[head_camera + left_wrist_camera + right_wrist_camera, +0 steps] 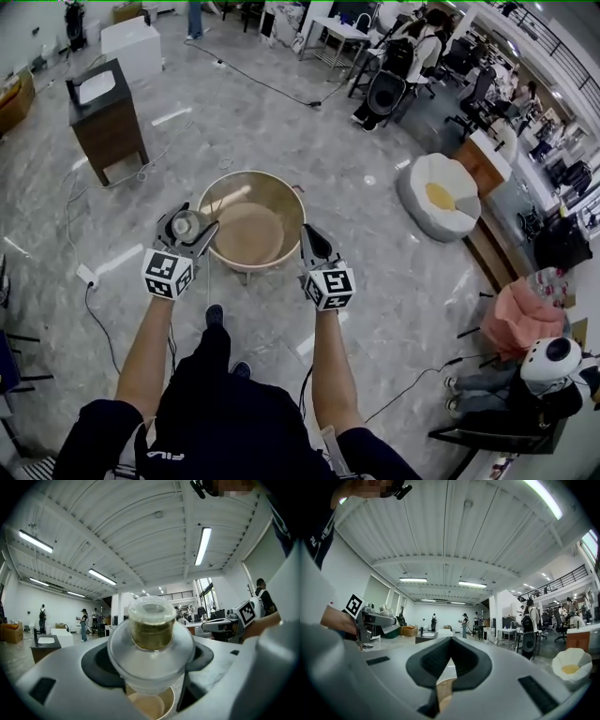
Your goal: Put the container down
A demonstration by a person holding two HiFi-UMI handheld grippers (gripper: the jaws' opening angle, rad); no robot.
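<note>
Left gripper (194, 228) is clamped on the small lidded cup (151, 630), held above the round table (251, 232), probably for set-down. Right gripper (310, 236) is pinched together, empty.

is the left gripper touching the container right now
Touching. The left gripper view shows the left gripper with its jaws pressed against both sides of the clear lidded container, which sits clamped between them.

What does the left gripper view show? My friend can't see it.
The left gripper holds a small clear lidded container of greenish-brown stuff between its fingers, above a round tan tub. Behind is a big hall with ceiling lights.
</note>
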